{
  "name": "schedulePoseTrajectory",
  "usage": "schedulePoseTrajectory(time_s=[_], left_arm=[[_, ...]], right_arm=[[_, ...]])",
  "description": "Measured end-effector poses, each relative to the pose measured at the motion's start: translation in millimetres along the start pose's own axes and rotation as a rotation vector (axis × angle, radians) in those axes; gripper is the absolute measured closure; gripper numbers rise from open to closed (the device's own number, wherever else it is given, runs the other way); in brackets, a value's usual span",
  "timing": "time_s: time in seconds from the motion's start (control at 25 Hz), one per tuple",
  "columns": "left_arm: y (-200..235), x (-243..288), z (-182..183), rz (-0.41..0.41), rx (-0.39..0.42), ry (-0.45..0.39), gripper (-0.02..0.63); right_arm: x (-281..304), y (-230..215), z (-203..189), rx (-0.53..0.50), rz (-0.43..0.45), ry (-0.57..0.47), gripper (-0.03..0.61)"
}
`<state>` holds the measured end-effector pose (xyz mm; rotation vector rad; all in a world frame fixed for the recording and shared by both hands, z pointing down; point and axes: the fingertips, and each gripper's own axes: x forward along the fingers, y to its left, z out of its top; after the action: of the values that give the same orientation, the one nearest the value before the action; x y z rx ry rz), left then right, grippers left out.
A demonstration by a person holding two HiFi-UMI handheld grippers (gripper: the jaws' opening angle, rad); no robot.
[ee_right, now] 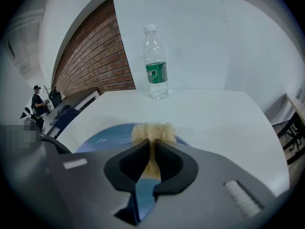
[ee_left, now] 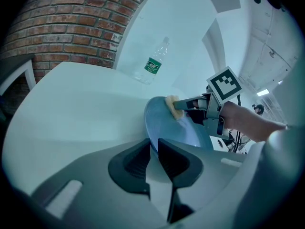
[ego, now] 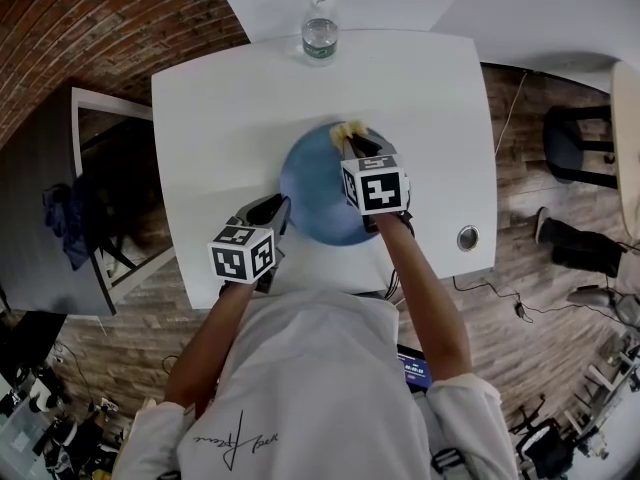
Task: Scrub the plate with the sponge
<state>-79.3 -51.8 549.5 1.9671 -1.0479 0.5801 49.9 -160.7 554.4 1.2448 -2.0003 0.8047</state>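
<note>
The left claw [ego: 274, 209] is reaching in from the near edge of the white table [ego: 220, 118], and it is biting down on the near-left rim of the blue plate [ego: 318, 193]. In the left gripper view its jaws are closing tight on that rim, with the thin edge of the plate [ee_left: 164, 123] running straight in between them. The plate is sitting around the middle of the table, a little toward the near edge where the person is standing.

Across the plate, the right claw [ego: 356, 144] is stretching over the dish from the near side. Its jaws are squeezing the tan sponge [ego: 348, 130], and the sponge is bulging out past the tips. In the right gripper view, the sponge [ee_right: 152, 132] is being pinched down the middle and is fanning out beyond the jaws, resting against the far rim of the plate [ee_right: 107, 135]. From the left gripper view, the right claw [ee_left: 183, 105] is pressing the sponge [ee_left: 172, 107] onto the upper edge of the blue surface.

A clear water bottle [ego: 320, 28] with a green label and green cap is standing upright at the far edge of the table, well apart from the plate. A round metal-ringed hole [ego: 467, 236] is showing near the table's near right corner.
</note>
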Motion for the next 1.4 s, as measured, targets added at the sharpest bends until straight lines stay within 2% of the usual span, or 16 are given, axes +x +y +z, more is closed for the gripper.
schedulePoseTrajectory(time_s=[1.4], left_arm=[[3,2,0,0.002,-0.021,-0.003,0.545]], right_arm=[[12,29,4,-0.006,0.051,0.000,0.541]])
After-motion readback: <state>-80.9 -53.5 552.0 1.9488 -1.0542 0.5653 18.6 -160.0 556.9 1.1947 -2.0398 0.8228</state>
